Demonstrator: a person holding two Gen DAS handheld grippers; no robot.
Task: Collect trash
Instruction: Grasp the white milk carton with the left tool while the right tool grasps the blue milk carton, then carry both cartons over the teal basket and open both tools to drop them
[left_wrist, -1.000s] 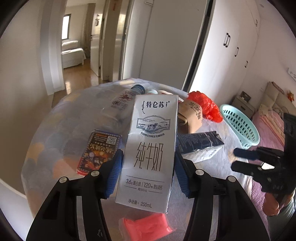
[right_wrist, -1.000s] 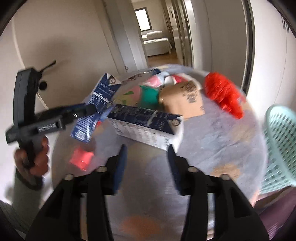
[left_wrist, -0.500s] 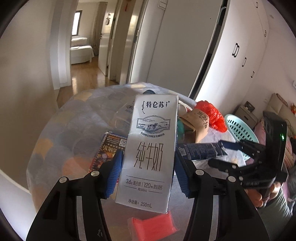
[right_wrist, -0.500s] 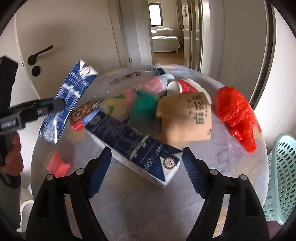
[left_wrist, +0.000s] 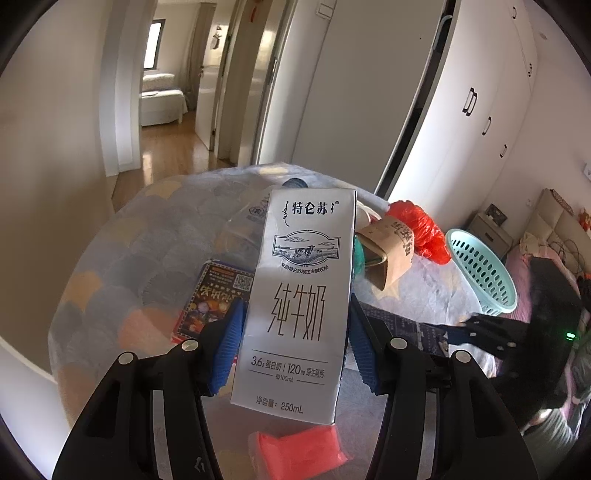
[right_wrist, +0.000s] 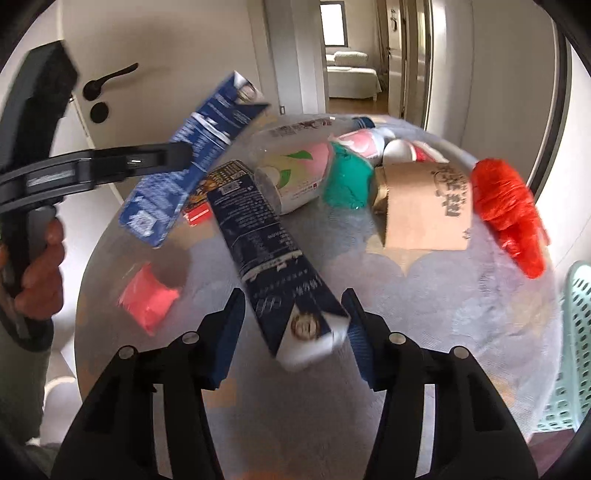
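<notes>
My left gripper (left_wrist: 295, 350) is shut on a silver-and-blue 250 mL milk carton (left_wrist: 301, 295) and holds it above the round table (left_wrist: 110, 258); from the right wrist view the carton (right_wrist: 192, 158) shows its blue side. My right gripper (right_wrist: 293, 336) is open, its jaws on either side of the near end of a dark blue carton (right_wrist: 273, 266) lying on the table. A teal basket (left_wrist: 480, 273) stands off the table's right edge.
On the table lie a red plastic bag (right_wrist: 509, 210), a brown paper bag (right_wrist: 424, 206), a green wrapper (right_wrist: 347, 181), a plastic bottle (right_wrist: 295, 177), paper cups (right_wrist: 399, 151), a snack packet (left_wrist: 218, 295) and a pink wrapper (right_wrist: 147, 299).
My right gripper has moved forward until the dark blue carton's end sits between its open jaws. My left gripper has lifted the milk carton slightly higher.
</notes>
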